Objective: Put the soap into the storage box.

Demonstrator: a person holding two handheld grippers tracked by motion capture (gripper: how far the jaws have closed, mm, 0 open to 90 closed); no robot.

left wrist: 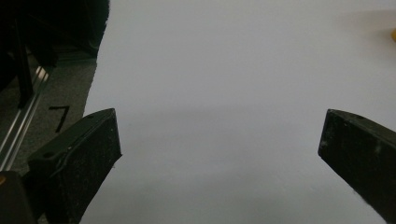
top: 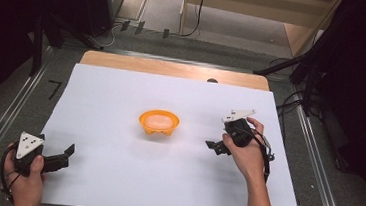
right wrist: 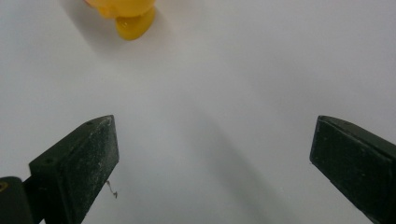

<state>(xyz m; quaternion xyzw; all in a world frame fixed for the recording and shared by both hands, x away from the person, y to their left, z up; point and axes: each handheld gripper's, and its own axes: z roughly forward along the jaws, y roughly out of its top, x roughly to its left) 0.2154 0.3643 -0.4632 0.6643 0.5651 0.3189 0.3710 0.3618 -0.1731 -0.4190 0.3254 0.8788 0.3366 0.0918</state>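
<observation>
Bowl: the little orange bowl (top: 158, 123) sits upright near the middle of the white sheet (top: 114, 177) on the counter, pretty much between the two hands. There's something pale inside it, can't make out what. In the right gripper view its orange underside (right wrist: 126, 16) peeks in at the top left.

Right hand-held gripper: the right hand-held gripper (top: 216, 147) is just right of the bowl, low over the sheet, jaws pointing toward it. Jaws are spread wide with nothing between them, just bare white paper. Near the bowl but not touching it.

Left hand-held gripper: the left hand-held gripper (top: 68, 154) is well away at the near left edge of the sheet, also wide open and holding nothing. In its own view the pads (left wrist: 88, 154) frame plain paper, with a sliver of orange at the far right edge.

Step in hand: looks to me like the right side is working around the bowl empty-handed, so either lining up for a grab or done with it; honestly can't say which.

Next move: if it's a grab, the right jaws would need to come in level with the rim, one pad either side of the wall, then close gently. It's a light bowl on slick paper, so a nudge could slide or tip it.
</observation>
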